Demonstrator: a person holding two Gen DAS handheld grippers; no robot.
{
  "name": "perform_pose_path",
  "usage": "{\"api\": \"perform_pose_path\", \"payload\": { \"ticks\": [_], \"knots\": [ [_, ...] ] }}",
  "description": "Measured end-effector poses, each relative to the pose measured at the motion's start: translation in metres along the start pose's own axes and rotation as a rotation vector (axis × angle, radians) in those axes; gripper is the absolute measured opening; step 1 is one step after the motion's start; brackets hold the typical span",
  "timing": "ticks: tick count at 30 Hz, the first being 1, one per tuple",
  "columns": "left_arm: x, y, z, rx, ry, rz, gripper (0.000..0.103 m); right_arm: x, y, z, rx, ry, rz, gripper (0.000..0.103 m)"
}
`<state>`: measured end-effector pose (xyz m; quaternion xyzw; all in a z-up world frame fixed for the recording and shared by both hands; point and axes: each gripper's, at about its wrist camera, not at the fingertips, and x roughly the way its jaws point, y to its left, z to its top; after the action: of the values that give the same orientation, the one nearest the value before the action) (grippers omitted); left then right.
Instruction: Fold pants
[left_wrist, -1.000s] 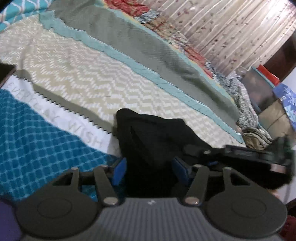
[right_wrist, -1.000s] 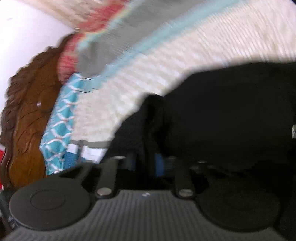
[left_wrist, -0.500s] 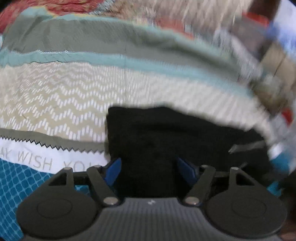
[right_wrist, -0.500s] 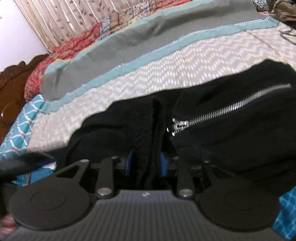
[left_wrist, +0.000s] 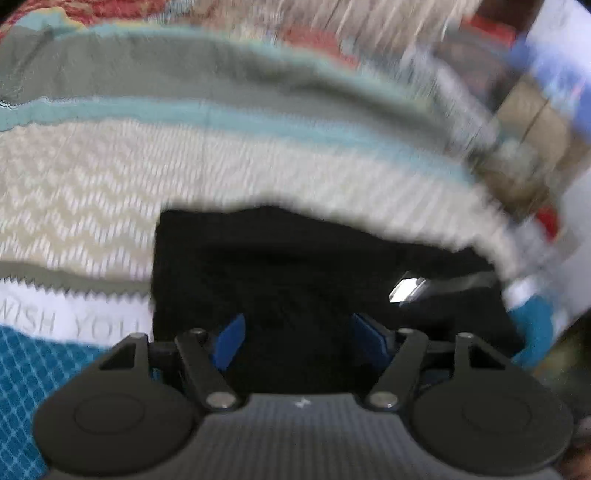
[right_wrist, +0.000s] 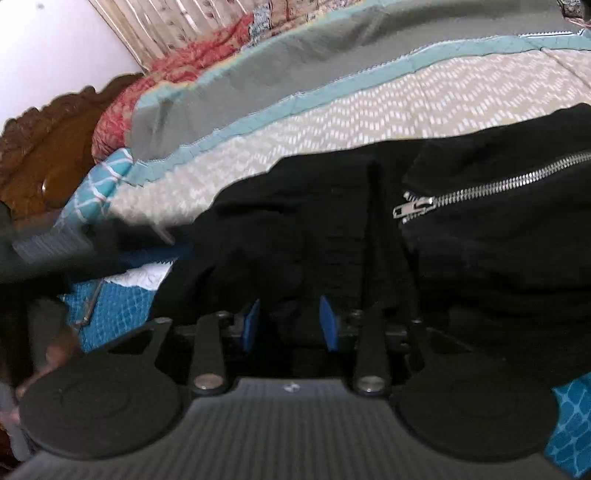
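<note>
The black pants (right_wrist: 461, 240) lie folded into a thick bundle on the bed (right_wrist: 406, 107), on its pale zigzag-patterned cover near the blue checked band along the near edge. The cloth is dark and matte, bunched into soft ridges, and a silver zipper (right_wrist: 491, 192) runs slantwise across the upper right part of the bundle, its pull lying at the lower left end. In the left wrist view the pants (left_wrist: 295, 273) show as a blurred dark block with a fairly straight left edge, and a small bright tab (left_wrist: 406, 290) shows on their right part. The left gripper (left_wrist: 297, 339) has its blue pads well apart, released, with black cloth lying between and below them; no pad visibly presses on it. The right gripper (right_wrist: 290, 325) stands less wide; its jaws have just been closing slightly, and a ridge of the pants sits between the blue pads, though whether they pinch the fabric cannot be told from this view. The pants stretch out ahead of both grippers, with the zipper to the right of the right gripper. A carved wooden headboard (right_wrist: 48, 158) stands at the far left end of the bed.
</note>
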<state>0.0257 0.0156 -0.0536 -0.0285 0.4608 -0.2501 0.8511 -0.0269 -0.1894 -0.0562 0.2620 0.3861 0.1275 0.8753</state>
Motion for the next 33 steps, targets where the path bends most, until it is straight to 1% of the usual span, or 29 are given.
{"api": "perform_pose_path", "payload": {
  "ticks": [1,2,4,5,6,7,8,10,12,13,15,17,18,19,21,23,24,26,28,29,30,31,32,33],
  "knots": [
    [0.01,0.0,-0.005,0.018,0.03,0.037,0.065,-0.009,-0.003,0.003,0.004,-0.013,0.025,0.038],
    [0.015,0.0,-0.008,0.037,0.031,0.047,0.067,-0.019,-0.007,0.006,0.011,-0.044,0.039,0.038],
    [0.013,-0.003,-0.008,0.062,0.025,0.057,0.067,-0.051,-0.021,0.004,0.028,-0.149,0.013,0.039],
    [0.013,-0.005,-0.006,0.066,0.034,0.064,0.067,-0.07,-0.033,0.003,0.041,-0.21,-0.025,0.041],
    [0.011,-0.005,-0.003,0.06,0.041,0.064,0.066,-0.089,-0.047,0.0,0.065,-0.278,-0.079,0.043],
    [0.007,-0.005,0.0,0.041,0.041,0.057,0.066,-0.107,-0.064,-0.004,0.098,-0.343,-0.146,0.048],
    [0.002,-0.004,0.004,0.02,0.033,0.041,0.066,-0.119,-0.077,-0.007,0.133,-0.39,-0.2,0.054],
    [-0.007,-0.005,0.013,-0.004,0.006,0.006,0.066,-0.143,-0.113,-0.016,0.235,-0.475,-0.308,0.059],
    [-0.014,-0.012,0.024,-0.014,-0.016,-0.01,0.066,-0.151,-0.139,-0.023,0.307,-0.499,-0.347,0.059],
    [-0.015,-0.016,0.029,-0.019,-0.019,-0.018,0.066,-0.15,-0.149,-0.026,0.334,-0.493,-0.345,0.059],
    [-0.013,-0.023,0.039,-0.03,-0.014,-0.045,0.066,-0.142,-0.167,-0.029,0.37,-0.463,-0.305,0.059],
    [-0.009,-0.032,0.046,-0.036,0.002,-0.067,0.067,-0.129,-0.176,-0.031,0.386,-0.426,-0.281,0.059],
    [-0.008,-0.036,0.048,-0.037,0.012,-0.075,0.067,-0.118,-0.18,-0.031,0.385,-0.392,-0.27,0.059],
    [-0.004,-0.04,0.051,-0.034,0.023,-0.079,0.068,-0.114,-0.176,-0.032,0.377,-0.366,-0.259,0.056],
    [0.001,-0.05,0.056,-0.025,0.044,-0.089,0.068,-0.11,-0.162,-0.035,0.319,-0.338,-0.241,0.041],
    [0.004,-0.061,0.061,-0.011,0.061,-0.104,0.069,-0.114,-0.14,-0.031,0.246,-0.322,-0.273,0.019],
    [0.005,-0.069,0.066,0.002,0.068,-0.115,0.069,-0.115,-0.128,-0.028,0.208,-0.324,-0.278,0.017],
    [0.007,-0.09,0.077,0.043,0.075,-0.152,0.075,-0.123,-0.102,-0.022,0.13,-0.363,-0.269,0.016],
    [0.007,-0.115,0.087,0.104,0.081,-0.2,0.085,-0.122,-0.069,-0.013,0.025,-0.381,-0.255,0.016],
    [0.008,-0.132,0.093,0.151,0.084,-0.221,0.089,-0.118,-0.054,-0.01,-0.028,-0.384,-0.257,0.016],
    [0.009,-0.147,0.098,0.198,0.088,-0.225,0.097,-0.113,-0.044,-0.007,-0.073,-0.383,-0.259,0.016],
    [0.011,-0.16,0.1,0.242,0.092,-0.216,0.098,-0.108,-0.035,-0.006,-0.115,-0.379,-0.256,0.016],
    [0.014,-0.175,0.103,0.296,0.096,-0.197,0.098,-0.102,-0.021,-0.005,-0.156,-0.37,-0.246,0.016],
    [0.017,-0.184,0.104,0.328,0.097,-0.182,0.098,-0.099,-0.014,-0.004,-0.187,-0.362,-0.236,0.016]
  ]
}}
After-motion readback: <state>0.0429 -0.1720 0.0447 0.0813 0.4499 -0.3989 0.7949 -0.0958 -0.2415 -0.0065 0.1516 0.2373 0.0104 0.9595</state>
